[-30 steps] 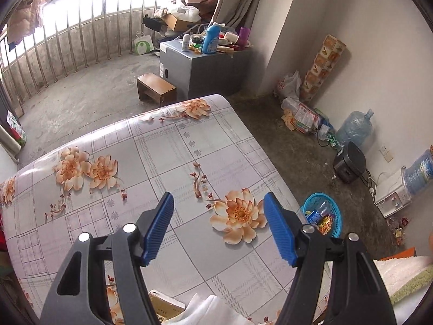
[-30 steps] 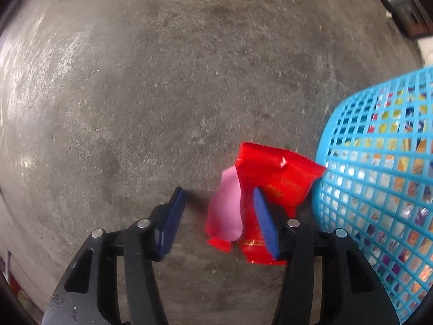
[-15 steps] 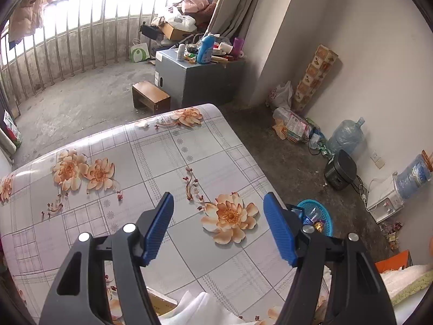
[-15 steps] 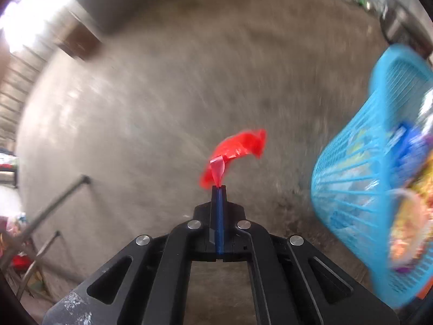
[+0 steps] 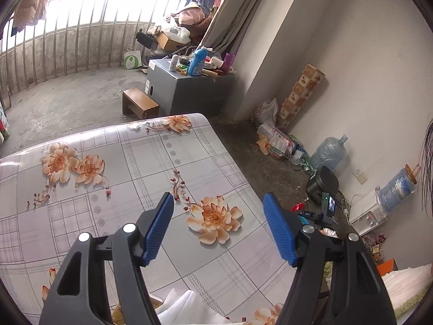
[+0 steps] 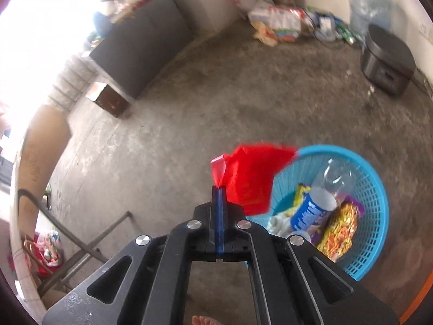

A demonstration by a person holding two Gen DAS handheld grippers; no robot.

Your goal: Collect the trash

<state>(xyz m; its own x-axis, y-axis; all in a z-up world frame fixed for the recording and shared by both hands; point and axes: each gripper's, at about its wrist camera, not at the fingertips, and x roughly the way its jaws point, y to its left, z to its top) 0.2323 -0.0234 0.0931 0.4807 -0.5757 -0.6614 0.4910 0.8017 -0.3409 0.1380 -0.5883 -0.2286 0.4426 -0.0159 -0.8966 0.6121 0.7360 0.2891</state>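
In the right wrist view my right gripper (image 6: 218, 189) is shut on the corner of a red plastic wrapper (image 6: 250, 178), which dangles above the floor at the left rim of a blue mesh basket (image 6: 376, 211). The basket holds a clear bottle (image 6: 334, 176), a blue can and snack packets. In the left wrist view my left gripper (image 5: 217, 227) hangs open over a floral tablecloth (image 5: 113, 168) with nothing between its blue pads. Beyond the table's right edge that view also shows the right gripper (image 5: 314, 213) with the red wrapper (image 5: 297, 206) at its tip.
A grey cabinet (image 6: 140, 51) and a small wooden stool (image 6: 107, 100) stand at the back left of the concrete floor. A black rice cooker (image 6: 387, 59), a water jug (image 6: 370, 0) and bags line the far wall. Folding table legs (image 6: 81, 233) run along the left.
My right gripper closed on the red wrapper beside the basket and lifted it well off the floor, level with the basket's rim. The left gripper drifted slightly over the table, still open.
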